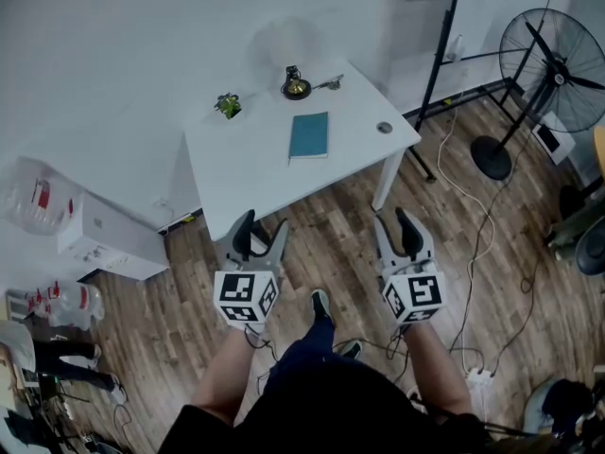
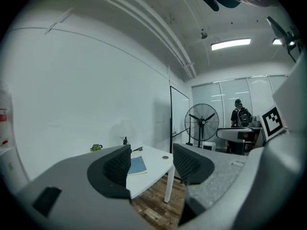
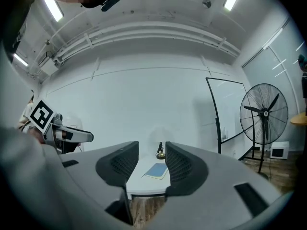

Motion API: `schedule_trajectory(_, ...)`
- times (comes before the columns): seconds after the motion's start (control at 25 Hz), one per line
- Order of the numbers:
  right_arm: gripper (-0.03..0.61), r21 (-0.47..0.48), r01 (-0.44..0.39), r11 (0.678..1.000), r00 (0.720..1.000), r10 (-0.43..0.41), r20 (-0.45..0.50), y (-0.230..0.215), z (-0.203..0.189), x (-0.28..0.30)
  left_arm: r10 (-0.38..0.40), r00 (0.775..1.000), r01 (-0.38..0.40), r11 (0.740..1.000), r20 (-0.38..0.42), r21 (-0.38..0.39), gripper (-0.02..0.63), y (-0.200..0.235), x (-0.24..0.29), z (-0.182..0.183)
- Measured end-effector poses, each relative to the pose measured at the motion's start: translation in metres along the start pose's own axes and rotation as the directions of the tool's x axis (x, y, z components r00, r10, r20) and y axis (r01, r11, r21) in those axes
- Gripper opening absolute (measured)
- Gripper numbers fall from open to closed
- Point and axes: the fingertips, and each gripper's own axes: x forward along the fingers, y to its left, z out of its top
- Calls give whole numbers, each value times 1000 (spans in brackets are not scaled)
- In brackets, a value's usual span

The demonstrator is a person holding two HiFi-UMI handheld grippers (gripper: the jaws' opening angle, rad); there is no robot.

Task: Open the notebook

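A closed teal notebook (image 1: 309, 135) lies flat near the middle of a small white table (image 1: 255, 173). Both grippers hang over the wooden floor short of the table's near edge, well apart from the notebook. My left gripper (image 1: 262, 227) is open with nothing between its jaws. My right gripper (image 1: 394, 223) is open and empty too. In the left gripper view the notebook (image 2: 137, 166) shows far off between the jaws of the left gripper (image 2: 151, 159). In the right gripper view the notebook (image 3: 157, 171) also sits far ahead, between the jaws of the right gripper (image 3: 152, 159).
A small green plant (image 1: 227, 105) and a brass ornament (image 1: 296, 85) stand at the table's far edge. A black pole (image 1: 440, 45) and a floor fan (image 1: 553, 60) stand right of it, with cables and a power strip (image 1: 480, 381) on the floor. White boxes (image 1: 104, 239) sit left.
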Motion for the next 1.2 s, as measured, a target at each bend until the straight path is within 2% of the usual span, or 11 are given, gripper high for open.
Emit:
schedule_trajectory(0.28, 166, -22, 51, 998, 996, -52, -74, -22, -11, 74, -36, 999, 35, 995, -8, -89, 268, 47, 91, -17)
schedule_trajectory(0.48, 164, -54, 86, 995, 992, -90, -84, -43, -9, 132, -72, 997, 70, 991, -14, -110, 267, 79, 158, -17)
schedule_trajectory(0.68, 161, -50, 113, 992, 988, -117, -102, -50, -15, 177, -103, 994, 96, 989, -49, -113, 264, 102, 199, -25)
schedule_trajectory(0.92, 156, -42, 99, 994, 988, -103, -116, -56, -16, 214, -106, 992, 98, 989, -68, -112, 259, 113, 232, -23)
schedule_trajectory(1.2, 152, -1, 50, 999, 992, -50, -117, -98, -35, 253, -51, 994, 43, 995, -98, -85, 258, 108, 274, -28)
